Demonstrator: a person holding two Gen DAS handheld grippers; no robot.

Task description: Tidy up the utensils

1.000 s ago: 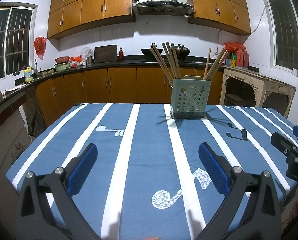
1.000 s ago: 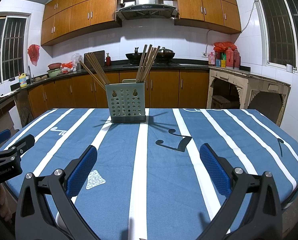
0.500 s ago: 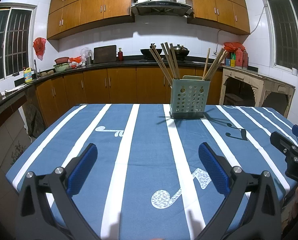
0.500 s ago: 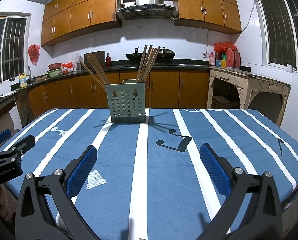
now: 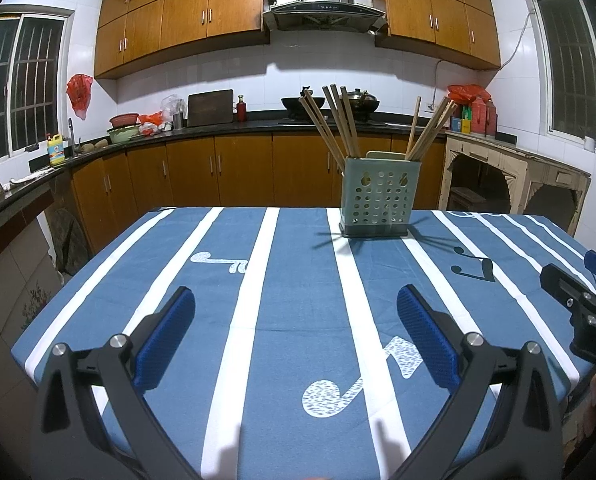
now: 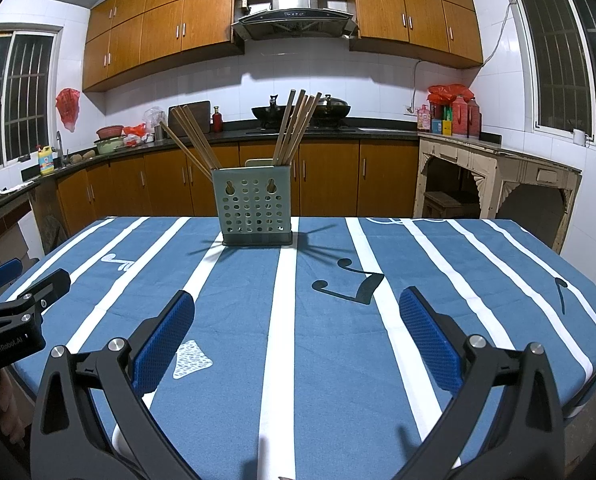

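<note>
Almost nothing has changed over the last second: the green holder (image 5: 380, 196) has only drifted a touch in both views, so the two tools have held nearly still, perhaps easing back slightly. I read that as a pause, with no chopstick being carried or dropped right now.

The left hand-held gripper (image 5: 295, 334) hangs low over the near edge of the counter (image 5: 281, 280), its blue pads spread wide with nothing between them. The right hand-held gripper (image 6: 298, 334) is the same: wide apart and empty, just beside the left one, whose black arm shows at the left edge of the right wrist view.

The holder stands upright well ahead of both, a little right of centre for the left tool and slightly left of centre for the right one. The chopsticks (image 5: 334, 128) stand in it in two bunches, one leaning left and one leaning right (image 6: 295, 126). No loose utensil shows on the striped blue cloth in either view.

Judging from this, the sorting looks finished or close to it; if anything remains, it lies outside what these cameras show.
</note>
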